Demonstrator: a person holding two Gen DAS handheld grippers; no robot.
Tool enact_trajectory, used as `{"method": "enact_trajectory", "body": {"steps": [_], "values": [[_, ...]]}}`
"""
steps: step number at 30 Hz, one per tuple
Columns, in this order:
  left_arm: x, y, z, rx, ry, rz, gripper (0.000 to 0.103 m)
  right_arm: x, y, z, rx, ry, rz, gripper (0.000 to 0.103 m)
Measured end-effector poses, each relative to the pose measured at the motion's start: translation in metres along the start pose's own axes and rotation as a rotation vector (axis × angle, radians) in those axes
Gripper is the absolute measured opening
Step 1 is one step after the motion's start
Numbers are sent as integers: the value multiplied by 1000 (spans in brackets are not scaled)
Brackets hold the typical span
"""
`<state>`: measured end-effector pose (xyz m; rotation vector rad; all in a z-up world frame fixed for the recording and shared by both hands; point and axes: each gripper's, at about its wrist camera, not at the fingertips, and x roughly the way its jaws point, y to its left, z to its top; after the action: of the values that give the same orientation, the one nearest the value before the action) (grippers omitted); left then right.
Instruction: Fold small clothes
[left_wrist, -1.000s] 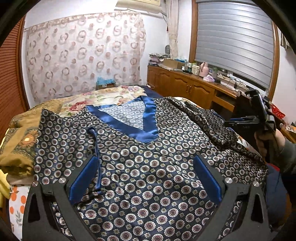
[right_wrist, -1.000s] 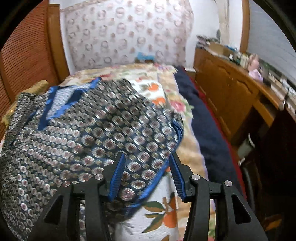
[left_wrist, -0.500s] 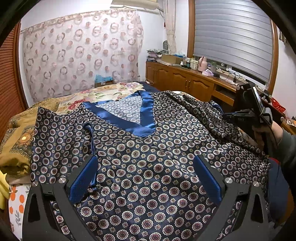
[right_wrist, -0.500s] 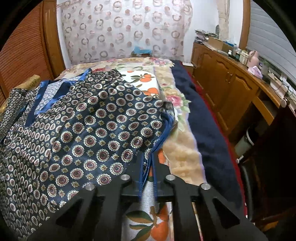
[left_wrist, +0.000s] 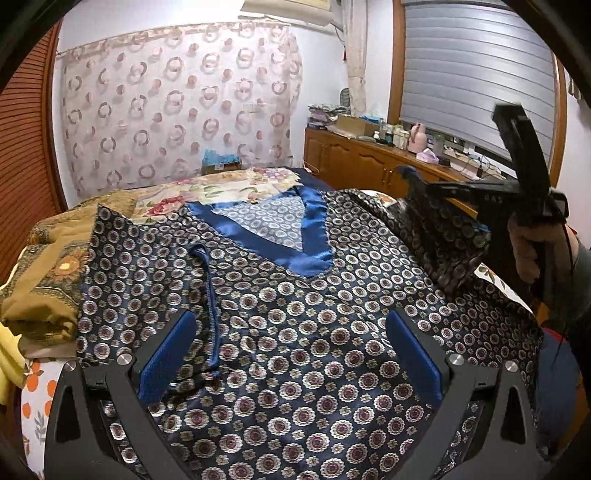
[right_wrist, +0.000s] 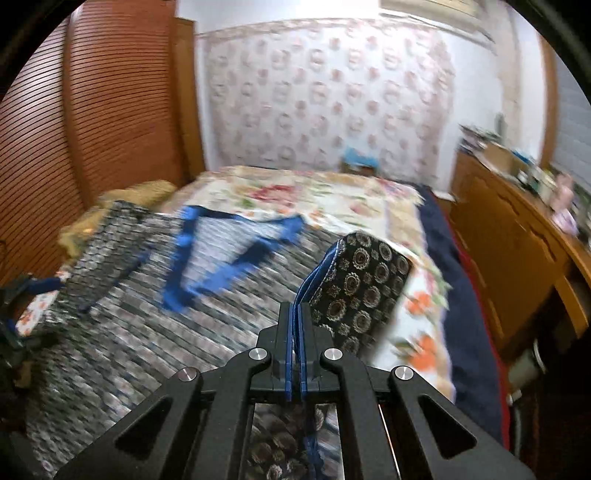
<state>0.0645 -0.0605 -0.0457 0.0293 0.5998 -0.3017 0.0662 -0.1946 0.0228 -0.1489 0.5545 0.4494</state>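
Note:
A dark blue patterned top (left_wrist: 295, 317) with a shiny blue V-neck (left_wrist: 306, 258) lies spread on the bed. My left gripper (left_wrist: 291, 350) hovers open just above its lower middle, nothing between the blue pads. My right gripper (right_wrist: 295, 314) is shut on the blue-trimmed edge of the right sleeve (right_wrist: 362, 284), which is lifted off the bed and folded toward the body. In the left wrist view the right gripper (left_wrist: 410, 177) appears at the right with a hand (left_wrist: 532, 247) on it and the sleeve (left_wrist: 443, 229) hanging from its tip.
The flowered bedspread (right_wrist: 314, 195) shows beyond the top. A mustard cloth (left_wrist: 48, 280) is bunched at the bed's left side. A wooden cabinet (right_wrist: 509, 251) with clutter runs along the right wall. A dark blue blanket (right_wrist: 454, 266) edges the bed's right side.
The right gripper shut on the sleeve's trimmed edge, then rose and swung left, lifting the sleeve off the bed. The left gripper stayed open in place.

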Motion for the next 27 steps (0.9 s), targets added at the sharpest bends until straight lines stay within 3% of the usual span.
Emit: {"method": "enact_trajectory", "body": {"steps": [6, 8, 12, 14, 22, 27], "values": [[-7, 14, 1, -21, -13, 23, 103, 22, 23, 24, -34, 21, 48, 3], [-8, 19, 2, -31, -17, 26, 103, 26, 18, 27, -29, 23, 32, 10], [-9, 25, 2, -34, -21, 40, 103, 26, 2, 27, -2, 23, 18, 39], [-8, 29, 2, -40, -22, 43, 103, 24, -8, 24, 11, 25, 15, 45], [-8, 44, 3, -49, -23, 80, 103, 36, -31, 11, 54, 96, -86, 47], [-6, 56, 7, -49, -19, 102, 103, 63, -34, 7, 70, 155, -105, 47]]}}
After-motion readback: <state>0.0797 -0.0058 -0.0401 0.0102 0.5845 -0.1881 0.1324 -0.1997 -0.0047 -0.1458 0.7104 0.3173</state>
